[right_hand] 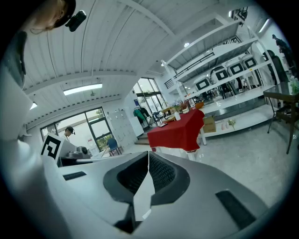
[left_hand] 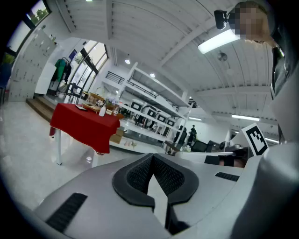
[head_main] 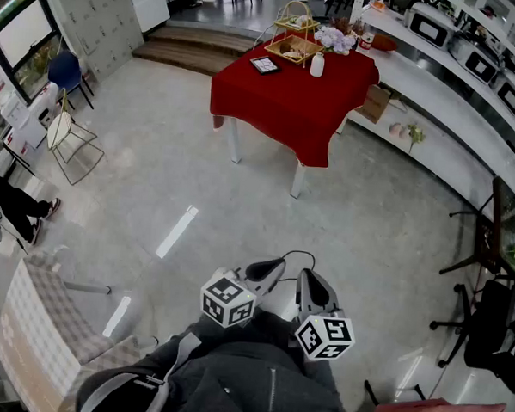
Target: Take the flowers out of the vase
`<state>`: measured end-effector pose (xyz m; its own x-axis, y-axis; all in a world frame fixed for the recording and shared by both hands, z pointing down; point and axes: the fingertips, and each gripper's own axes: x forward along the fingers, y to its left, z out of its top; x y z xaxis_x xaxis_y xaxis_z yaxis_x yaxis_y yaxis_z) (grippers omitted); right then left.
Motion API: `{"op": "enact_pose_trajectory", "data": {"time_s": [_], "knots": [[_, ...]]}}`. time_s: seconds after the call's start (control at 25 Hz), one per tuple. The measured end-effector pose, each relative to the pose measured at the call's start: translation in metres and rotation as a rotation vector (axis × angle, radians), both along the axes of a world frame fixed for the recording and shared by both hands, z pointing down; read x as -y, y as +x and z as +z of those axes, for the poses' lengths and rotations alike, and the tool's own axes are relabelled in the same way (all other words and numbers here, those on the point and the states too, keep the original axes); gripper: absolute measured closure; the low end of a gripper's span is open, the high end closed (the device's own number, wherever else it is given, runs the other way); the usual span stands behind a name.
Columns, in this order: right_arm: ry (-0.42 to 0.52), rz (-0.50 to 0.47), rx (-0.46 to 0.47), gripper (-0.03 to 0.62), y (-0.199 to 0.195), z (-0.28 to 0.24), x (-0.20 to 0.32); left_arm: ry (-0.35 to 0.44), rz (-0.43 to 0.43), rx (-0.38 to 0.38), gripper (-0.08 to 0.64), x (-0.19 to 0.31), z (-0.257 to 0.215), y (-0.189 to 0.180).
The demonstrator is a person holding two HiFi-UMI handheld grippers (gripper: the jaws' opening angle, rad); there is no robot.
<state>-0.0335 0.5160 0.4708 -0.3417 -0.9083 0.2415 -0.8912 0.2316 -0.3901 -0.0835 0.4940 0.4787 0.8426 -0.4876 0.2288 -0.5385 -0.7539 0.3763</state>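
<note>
The red-clothed table [head_main: 289, 99] stands far off across the floor. On it is a small white vase [head_main: 317, 64], with pale flowers [head_main: 335, 39] just behind it. My left gripper [head_main: 274, 265] and right gripper [head_main: 309, 279] are held side by side close to my body, well short of the table. Both point towards it. In the left gripper view the left gripper [left_hand: 152, 158] is shut with nothing between its pads, and the vase [left_hand: 102, 111] shows tiny on the table. The right gripper [right_hand: 148, 155] is shut and empty as well, with the table [right_hand: 180, 132] ahead.
A tiered wire basket [head_main: 294, 35] and a small framed tablet [head_main: 266, 64] share the table. A white counter with shelves [head_main: 451, 125] runs along the right, with a cardboard box [head_main: 376, 104] under it. Chairs [head_main: 67, 139] and a seated person [head_main: 17, 201] are at the left.
</note>
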Motion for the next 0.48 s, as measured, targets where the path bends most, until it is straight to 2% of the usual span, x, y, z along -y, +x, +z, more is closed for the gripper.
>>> {"op": "enact_pose_trajectory", "data": {"time_s": [0.16, 0.28, 0.48], "knots": [[-0.008, -0.02, -0.015, 0.578, -0.008, 0.002, -0.003, -0.022, -0.031, 0.005, 0.552, 0.0, 0.005, -0.012], [-0.016, -0.016, -0.029, 0.578, -0.004, 0.005, -0.007, -0.025, -0.019, 0.002, 0.552, -0.004, 0.008, -0.009], [0.019, 0.0, 0.023, 0.577, 0.0, 0.002, -0.014, -0.034, 0.006, -0.011, 0.552, -0.013, 0.011, 0.0]]}}
